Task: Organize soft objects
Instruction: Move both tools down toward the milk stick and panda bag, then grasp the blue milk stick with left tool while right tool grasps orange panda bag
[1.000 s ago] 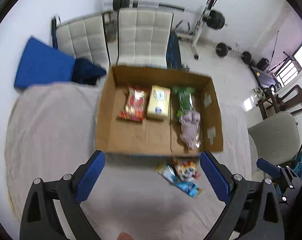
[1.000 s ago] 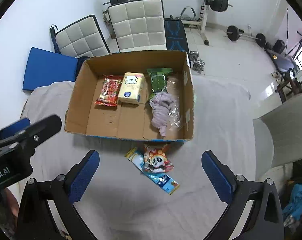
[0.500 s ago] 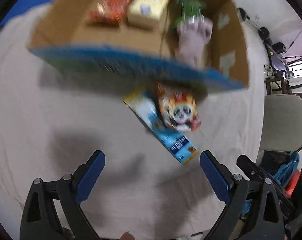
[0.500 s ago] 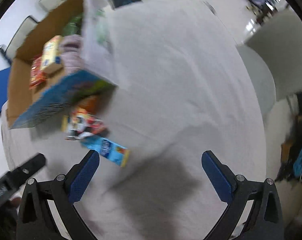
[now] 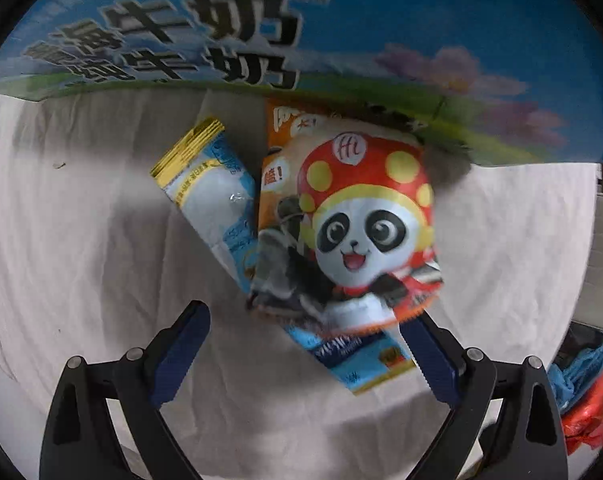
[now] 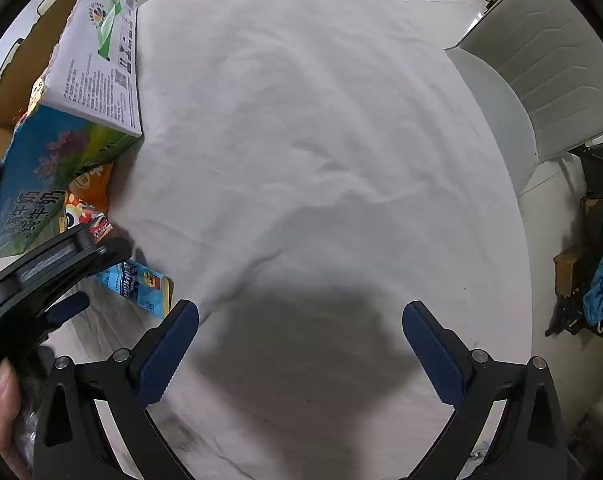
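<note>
Left gripper (image 5: 303, 332) lowered onto panda packet (image 5: 353, 232), right gripper (image 6: 299, 334) over cloth (image 6: 321, 140)

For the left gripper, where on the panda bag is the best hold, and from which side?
Probably the near crimped edge of the panda bag, approached from the gripper's side. The bag lies flat on top of the blue packet with its far end against the box, so only the near edge is free. The left gripper is open and already straddles that edge.
</note>
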The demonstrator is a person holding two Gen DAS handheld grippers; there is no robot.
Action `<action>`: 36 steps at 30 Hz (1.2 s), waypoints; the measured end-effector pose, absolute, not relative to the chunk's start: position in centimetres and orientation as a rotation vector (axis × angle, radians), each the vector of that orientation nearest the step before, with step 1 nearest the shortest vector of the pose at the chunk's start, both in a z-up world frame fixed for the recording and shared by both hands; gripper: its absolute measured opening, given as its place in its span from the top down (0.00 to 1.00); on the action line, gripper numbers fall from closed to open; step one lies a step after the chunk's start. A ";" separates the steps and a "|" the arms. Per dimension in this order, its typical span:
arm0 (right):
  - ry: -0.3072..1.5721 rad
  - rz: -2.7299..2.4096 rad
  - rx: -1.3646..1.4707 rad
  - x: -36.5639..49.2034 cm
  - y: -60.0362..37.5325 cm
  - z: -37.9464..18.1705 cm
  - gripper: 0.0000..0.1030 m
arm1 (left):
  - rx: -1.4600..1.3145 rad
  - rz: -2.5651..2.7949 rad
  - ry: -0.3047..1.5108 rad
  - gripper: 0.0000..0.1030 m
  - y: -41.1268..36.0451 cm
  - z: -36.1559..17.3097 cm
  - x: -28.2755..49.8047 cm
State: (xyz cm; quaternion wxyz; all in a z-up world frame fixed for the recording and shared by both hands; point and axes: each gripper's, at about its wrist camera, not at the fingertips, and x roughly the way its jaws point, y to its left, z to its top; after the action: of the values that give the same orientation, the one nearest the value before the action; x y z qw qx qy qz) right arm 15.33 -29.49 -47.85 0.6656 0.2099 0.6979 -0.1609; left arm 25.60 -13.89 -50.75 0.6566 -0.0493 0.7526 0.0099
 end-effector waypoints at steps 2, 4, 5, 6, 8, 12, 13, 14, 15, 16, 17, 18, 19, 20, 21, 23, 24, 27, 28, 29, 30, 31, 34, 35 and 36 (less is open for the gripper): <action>1.575 -0.355 0.466 15.3 -29.5 -47.6 0.00 | -0.085 0.044 1.706 0.08 -13.9 -51.6 25.4; 1.573 -0.341 0.455 15.2 -29.1 -47.3 0.00 | -0.026 0.023 1.660 0.11 -14.2 -51.3 25.0; 1.573 -0.336 0.453 15.4 -29.1 -47.0 0.00 | -0.003 0.000 1.645 0.17 -14.3 -51.0 24.7; 1.569 -0.328 0.448 15.5 -28.9 -46.7 0.00 | 0.023 -0.027 1.629 0.27 -14.1 -50.7 24.4; 1.566 -0.318 0.440 15.7 -28.5 -46.4 0.00 | 0.051 -0.059 1.608 0.55 -13.7 -49.9 23.9; 1.573 -0.266 0.453 17.7 -26.6 -46.2 0.00 | 0.042 -0.093 1.627 0.74 -10.7 -49.5 23.8; 1.571 -0.256 0.454 18.1 -26.1 -46.1 0.00 | 0.032 -0.103 1.624 0.74 -9.9 -49.4 23.8; 1.564 -0.231 0.458 18.8 -25.1 -46.0 0.00 | 0.043 -0.086 1.628 0.74 -9.1 -49.4 23.7; 1.561 -0.213 0.457 19.3 -24.4 -45.9 0.00 | 0.047 -0.070 1.628 0.74 -8.0 -49.4 23.6; 1.558 -0.193 0.454 19.8 -23.6 -45.8 0.00 | 0.035 -0.064 1.627 0.74 -6.8 -49.4 23.5; 1.556 -0.161 0.441 20.8 -22.2 -45.9 0.00 | 0.029 -0.049 1.628 0.74 -5.8 -49.3 23.4; 1.554 -0.143 0.424 21.7 -21.3 -46.1 0.00 | 0.023 -0.032 1.628 0.74 -4.7 -49.3 23.3; 1.551 -0.131 0.407 22.5 -20.3 -46.0 0.00 | 0.005 -0.016 1.629 0.74 -3.4 -49.3 23.2; 1.548 -0.119 0.387 23.4 -19.3 -46.0 0.00 | -0.007 -0.002 1.632 0.74 -2.3 -49.3 23.1; 1.538 -0.102 0.362 24.4 -18.2 -46.3 0.00 | -0.013 0.005 1.634 0.74 -1.5 -49.4 23.0; 1.524 -0.087 0.304 26.1 -16.4 -46.9 0.00 | -0.037 -0.005 1.642 0.74 -0.2 -49.6 23.0; 1.523 -0.084 0.282 27.4 -15.9 -47.4 0.00 | -0.055 -0.015 1.650 0.71 0.5 -49.7 23.1; 1.563 -0.102 0.246 29.0 -14.7 -49.4 0.26 | -0.078 -0.033 1.664 0.71 1.2 -50.0 23.7; 1.577 -0.096 0.255 29.1 -14.6 -49.7 0.32 | -0.056 -0.041 1.661 0.71 1.1 -50.0 24.1; 1.589 -0.077 0.282 29.2 -14.4 -50.2 0.38 | -0.025 -0.045 1.654 0.71 1.0 -49.9 24.1; 1.591 -0.069 0.281 29.0 -14.1 -50.2 0.51 | 0.012 -0.052 1.647 0.72 0.7 -49.8 24.7; 1.596 -0.069 0.263 28.7 -14.0 -50.2 0.59 | 0.043 -0.061 1.639 0.73 0.3 -49.7 25.3; 1.610 -0.048 0.218 27.1 -13.8 -49.9 0.74 | 0.057 -0.077 1.629 0.73 -0.1 -49.7 25.2; 1.616 -0.040 0.202 26.2 -13.9 -49.8 0.75 | 0.049 -0.080 1.629 0.73 -0.1 -49.6 25.1; 1.620 -0.042 0.192 25.6 -14.0 -49.6 0.77 | 0.041 -0.083 1.633 0.74 -0.2 -49.8 24.8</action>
State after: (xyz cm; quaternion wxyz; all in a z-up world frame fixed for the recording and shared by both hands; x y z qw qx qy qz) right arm 25.56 -13.97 -49.61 0.6852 0.0857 0.7231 -0.0186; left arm 24.78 -0.18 -49.81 0.6839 0.0183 0.7284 -0.0370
